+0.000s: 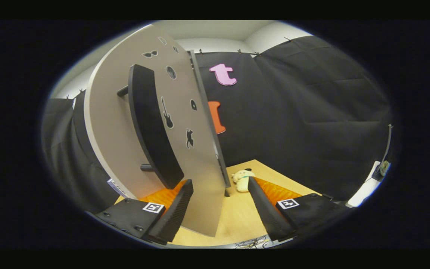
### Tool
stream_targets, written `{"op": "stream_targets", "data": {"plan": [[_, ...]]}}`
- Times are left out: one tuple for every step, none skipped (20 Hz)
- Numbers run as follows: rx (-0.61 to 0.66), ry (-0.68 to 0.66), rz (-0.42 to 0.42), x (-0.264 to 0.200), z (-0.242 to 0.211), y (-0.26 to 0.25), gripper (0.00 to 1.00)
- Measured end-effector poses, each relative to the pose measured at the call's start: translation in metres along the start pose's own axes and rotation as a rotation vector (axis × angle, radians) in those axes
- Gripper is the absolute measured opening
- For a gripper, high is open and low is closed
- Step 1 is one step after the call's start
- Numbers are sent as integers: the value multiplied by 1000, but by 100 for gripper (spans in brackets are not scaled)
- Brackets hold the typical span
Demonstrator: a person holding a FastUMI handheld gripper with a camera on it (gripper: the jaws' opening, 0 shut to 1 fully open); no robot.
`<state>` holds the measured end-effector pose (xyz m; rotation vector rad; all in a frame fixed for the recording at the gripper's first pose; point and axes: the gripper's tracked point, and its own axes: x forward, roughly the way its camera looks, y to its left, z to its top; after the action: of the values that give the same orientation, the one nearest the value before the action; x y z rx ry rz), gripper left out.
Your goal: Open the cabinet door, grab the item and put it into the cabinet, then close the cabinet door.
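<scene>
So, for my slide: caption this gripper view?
Open gripper straddling the cabinet door edge, plush toy on the table beyond.

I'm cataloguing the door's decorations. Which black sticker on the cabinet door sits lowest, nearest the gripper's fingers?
The leaping-figure sticker, below the guitar sticker on the cabinet door. The open gripper straddles the door's edge.

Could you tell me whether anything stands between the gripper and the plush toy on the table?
Yes: the open cabinet door hangs between the fingers of the open gripper, its free edge just beside the plush toy lying beyond them.
</scene>
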<state>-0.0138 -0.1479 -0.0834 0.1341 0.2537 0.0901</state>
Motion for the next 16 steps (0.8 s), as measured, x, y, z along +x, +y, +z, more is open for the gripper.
{"op": "stream_targets", "data": {"plan": [[1, 8, 14, 3, -1, 8, 95], [1, 13, 24, 5, -3, 15, 95], [0, 16, 33, 6, -5, 23, 95], [-2, 20, 41, 10, -6, 29, 95], [-4, 28, 46, 15, -10, 36, 95], [-6, 37, 50, 20, -14, 42, 95], [-7, 46, 54, 23, -18, 48, 96], [-7, 54, 59, 27, -23, 55, 96], [-6, 61, 64, 30, -27, 62, 96], [-6, 69, 72, 34, -30, 69, 96], [-7, 75, 81, 39, -33, 79, 96], [-8, 80, 91, 44, -37, 87, 96], [-11, 86, 98, 50, -41, 96, 96], [-16, 94, 102, 57, -46, 104, 96], [-20, 102, 107, 65, -52, 114, 96], [-24, 109, 111, 75, -58, 122, 96]]}}
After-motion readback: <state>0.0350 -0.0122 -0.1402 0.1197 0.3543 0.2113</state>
